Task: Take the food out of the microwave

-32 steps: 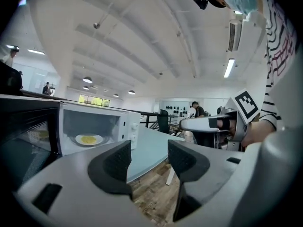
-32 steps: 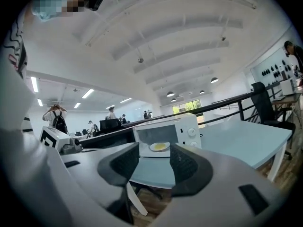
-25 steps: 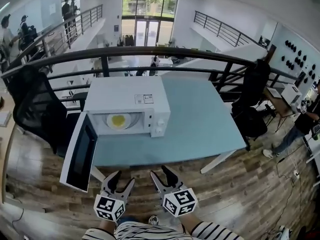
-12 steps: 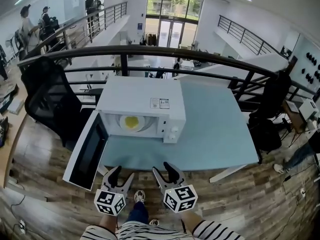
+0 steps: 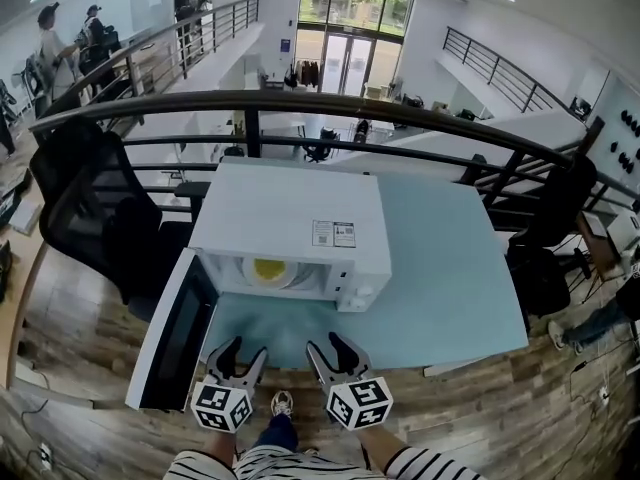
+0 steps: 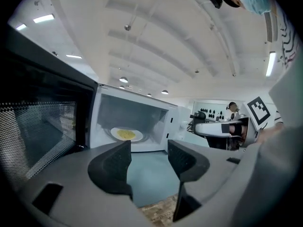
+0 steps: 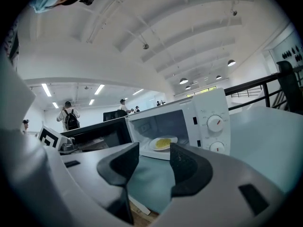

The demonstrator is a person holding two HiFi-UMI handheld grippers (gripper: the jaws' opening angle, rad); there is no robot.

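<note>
A white microwave (image 5: 290, 228) stands on a light blue table (image 5: 440, 268), its door (image 5: 170, 333) swung wide open to the left. Inside lies a white plate with yellow food (image 5: 268, 269), also visible in the left gripper view as the plate (image 6: 126, 135) and in the right gripper view as the plate (image 7: 163, 143). My left gripper (image 5: 238, 354) and right gripper (image 5: 331, 353) hover side by side just short of the table's near edge, both open and empty, well back from the cavity.
A black office chair (image 5: 90, 218) stands left of the table. A dark railing (image 5: 330, 103) runs behind the microwave. The control knobs (image 7: 215, 123) sit at the microwave's right side. Wooden floor (image 5: 480, 418) lies below. People stand far off at the upper left.
The view has drawn closer to the microwave, which now sits lower and larger in the head view. Both grippers stay open and level with each other.
</note>
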